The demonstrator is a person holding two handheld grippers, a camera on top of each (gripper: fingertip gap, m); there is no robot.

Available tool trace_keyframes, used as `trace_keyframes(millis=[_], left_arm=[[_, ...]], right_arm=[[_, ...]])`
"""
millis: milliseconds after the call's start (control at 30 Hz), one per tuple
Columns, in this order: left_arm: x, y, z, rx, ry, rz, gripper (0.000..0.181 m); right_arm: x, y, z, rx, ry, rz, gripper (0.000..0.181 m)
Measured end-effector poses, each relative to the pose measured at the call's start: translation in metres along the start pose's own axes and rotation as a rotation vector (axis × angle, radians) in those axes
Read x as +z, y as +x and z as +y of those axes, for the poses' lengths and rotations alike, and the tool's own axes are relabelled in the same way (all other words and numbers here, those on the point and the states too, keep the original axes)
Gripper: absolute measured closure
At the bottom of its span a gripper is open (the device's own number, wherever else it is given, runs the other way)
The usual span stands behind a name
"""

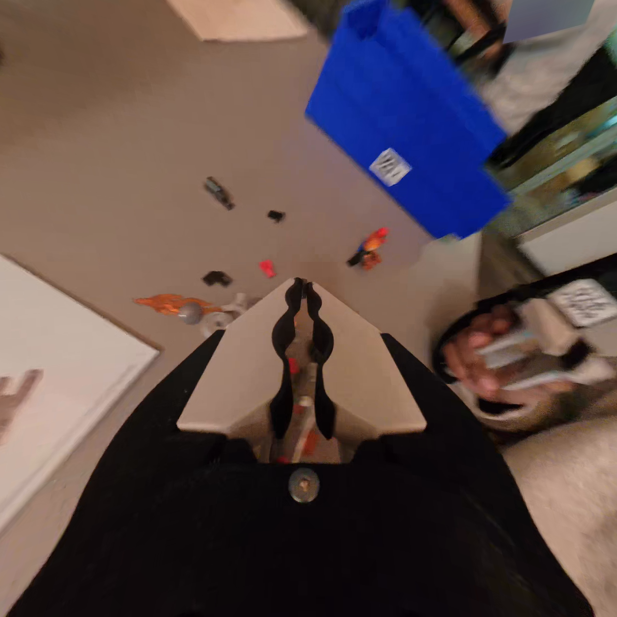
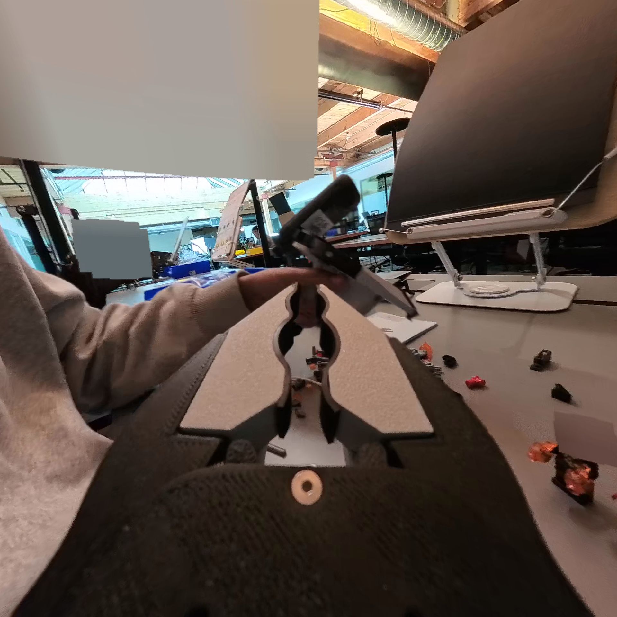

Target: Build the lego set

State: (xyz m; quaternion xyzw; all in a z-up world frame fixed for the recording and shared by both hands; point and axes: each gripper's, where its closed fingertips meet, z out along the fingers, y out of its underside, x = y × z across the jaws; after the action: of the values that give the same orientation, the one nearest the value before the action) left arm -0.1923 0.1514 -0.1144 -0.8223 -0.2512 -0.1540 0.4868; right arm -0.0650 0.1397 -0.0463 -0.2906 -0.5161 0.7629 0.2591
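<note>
You've got two grippers: left (image 1: 303, 283), right (image 2: 306, 288). One blue bin (image 1: 400, 117). On the table (image 1: 117, 150): three black bricks (image 1: 217, 277), one red piece (image 1: 267, 268), one flame piece (image 1: 167, 302), one monitor (image 2: 500, 117).

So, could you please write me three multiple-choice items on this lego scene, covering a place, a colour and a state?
1. In the left wrist view, the blue plastic bin sits: A upper right; B lower left; C bottom centre.
2. The flame-shaped plastic piece is: A green; B orange; C white.
3. The left gripper is: A wide open; B shut at the tips; C out of view.
Answers: A, it fills that corner; B, it looks plainly orange; B, its tips meet.
</note>
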Motion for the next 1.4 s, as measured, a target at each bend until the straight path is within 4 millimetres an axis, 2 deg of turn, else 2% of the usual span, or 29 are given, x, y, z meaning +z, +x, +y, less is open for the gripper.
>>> trace_keyframes(millis=[133, 200, 267, 333, 467, 567, 633, 800, 933, 1067, 1400], left_arm=[[-0.026, 0.057, 0.005, -0.208, 0.179, 0.248, 0.181], [-0.035, 0.076, 0.017, -0.285, 0.231, 0.304, 0.181], [-0.04, 0.092, 0.032, -0.327, 0.257, 0.342, 0.181], [-0.045, 0.101, 0.043, -0.342, 0.282, 0.342, 0.181], [-0.053, 0.105, 0.06, -0.342, 0.322, 0.312, 0.181], [-0.068, 0.107, 0.057, -0.353, 0.431, 0.332, 0.181], [-0.078, 0.108, 0.053, -0.31, 0.519, 0.324, 0.18], [-0.091, 0.122, 0.052, -0.207, 0.652, 0.335, 0.181], [-0.091, 0.13, 0.054, -0.158, 0.708, 0.34, 0.181], [-0.088, 0.136, 0.055, -0.156, 0.725, 0.386, 0.181], [-0.083, 0.135, 0.059, -0.191, 0.701, 0.422, 0.181]], right_arm=[[0.0, 0.009, 0.003, -0.138, -0.048, 0.124, 0.164], [0.0, 0.01, 0.005, -0.238, -0.08, 0.176, 0.162], [0.003, 0.003, 0.01, -0.315, -0.12, 0.172, 0.161], [0.007, -0.005, 0.018, -0.387, -0.171, 0.159, 0.161], [0.012, -0.018, 0.028, -0.541, -0.228, 0.147, 0.171], [0.015, -0.024, 0.037, -0.589, -0.272, 0.126, 0.178], [0.017, -0.027, 0.04, -0.519, -0.272, 0.105, 0.171], [0.024, -0.045, 0.03, -0.119, -0.188, -0.011, 0.16], [0.025, -0.05, 0.022, -0.101, -0.147, -0.013, 0.166], [0.025, -0.049, 0.022, -0.058, -0.135, -0.018, 0.169], [0.024, -0.048, 0.025, -0.019, -0.134, -0.047, 0.176]])
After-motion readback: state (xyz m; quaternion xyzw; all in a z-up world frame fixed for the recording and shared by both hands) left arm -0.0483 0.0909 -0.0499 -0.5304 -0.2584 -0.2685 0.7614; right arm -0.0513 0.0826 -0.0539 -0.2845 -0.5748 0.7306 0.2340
